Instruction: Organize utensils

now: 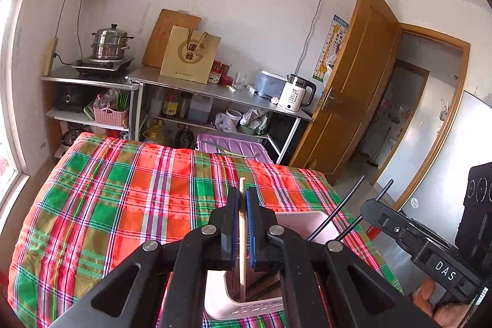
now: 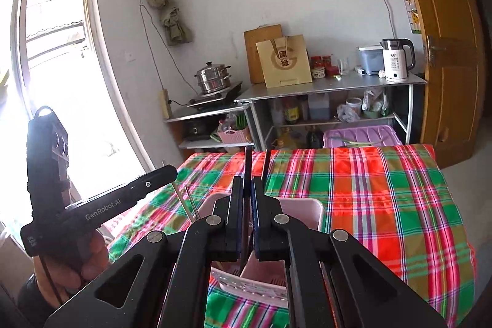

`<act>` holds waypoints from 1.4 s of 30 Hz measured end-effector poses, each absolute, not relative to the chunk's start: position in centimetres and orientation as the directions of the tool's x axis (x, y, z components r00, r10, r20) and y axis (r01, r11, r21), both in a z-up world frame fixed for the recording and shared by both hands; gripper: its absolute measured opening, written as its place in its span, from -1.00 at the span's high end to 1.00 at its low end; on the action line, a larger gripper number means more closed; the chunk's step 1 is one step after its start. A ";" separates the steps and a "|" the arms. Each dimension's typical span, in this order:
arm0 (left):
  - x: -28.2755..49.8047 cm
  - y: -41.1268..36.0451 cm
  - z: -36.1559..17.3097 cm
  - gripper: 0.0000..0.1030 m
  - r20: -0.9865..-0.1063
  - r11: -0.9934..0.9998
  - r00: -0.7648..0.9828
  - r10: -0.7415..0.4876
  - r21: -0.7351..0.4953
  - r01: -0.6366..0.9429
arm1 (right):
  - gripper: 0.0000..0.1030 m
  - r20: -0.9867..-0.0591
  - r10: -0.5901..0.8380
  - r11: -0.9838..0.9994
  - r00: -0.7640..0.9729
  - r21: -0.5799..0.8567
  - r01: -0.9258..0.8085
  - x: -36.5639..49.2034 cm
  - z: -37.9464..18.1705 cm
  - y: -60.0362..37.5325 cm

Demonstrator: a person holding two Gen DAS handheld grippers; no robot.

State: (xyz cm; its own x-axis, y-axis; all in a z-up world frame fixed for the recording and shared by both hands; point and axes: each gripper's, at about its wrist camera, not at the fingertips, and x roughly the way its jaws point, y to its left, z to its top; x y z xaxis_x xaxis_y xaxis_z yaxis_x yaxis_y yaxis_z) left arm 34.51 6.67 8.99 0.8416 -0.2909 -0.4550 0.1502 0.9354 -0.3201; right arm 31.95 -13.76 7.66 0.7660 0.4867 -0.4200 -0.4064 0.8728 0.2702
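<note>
Pale wooden chopstick [image 1: 242,223], slim and straight, sits clamped in the left gripper [image 1: 242,205], its jaws nearly shut on it above a pink perforated plastic holder [image 1: 246,308]. Dark chopsticks [image 2: 247,171] are pinched likewise in the right gripper [image 2: 247,199]. Both grippers tilt downward over the holder, which stands on the plaid-covered tabletop [image 2: 384,205].

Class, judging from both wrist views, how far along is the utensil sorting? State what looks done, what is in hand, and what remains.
Done: nothing is seen lying loose on the plaid cloth.
In hand: the left claw is shut on light wooden chopsticks, the right claw on black chopsticks, both over the pink holder.
Left: both pairs have yet to be let go into the holder.
</note>
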 end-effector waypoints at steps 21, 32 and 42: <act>27.4 6.6 11.3 0.42 -0.426 0.954 0.866 -0.261 -0.251 0.164 | 0.62 -0.394 0.469 0.883 0.791 0.214 -0.417 25.9 9.4 -16.3; 18.2 5.9 7.7 0.37 -0.450 0.953 0.850 -0.273 -0.249 0.174 | 0.62 -0.384 0.453 0.891 0.804 0.206 -0.404 17.8 7.0 -19.0; 11.5 4.0 3.6 0.37 -0.484 0.959 0.831 -0.274 -0.207 0.196 | 0.62 -0.443 0.420 0.907 0.792 0.222 -0.357 12.7 2.8 -20.8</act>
State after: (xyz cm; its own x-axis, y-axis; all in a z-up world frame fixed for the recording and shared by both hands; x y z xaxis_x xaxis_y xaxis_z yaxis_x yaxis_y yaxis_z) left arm 11.53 4.05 3.63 0.8308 -0.2745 -0.4841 0.1961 0.9585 -0.2069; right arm 12.71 -20.81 2.82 0.7919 0.4204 -0.4428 -0.3573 0.9071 0.2224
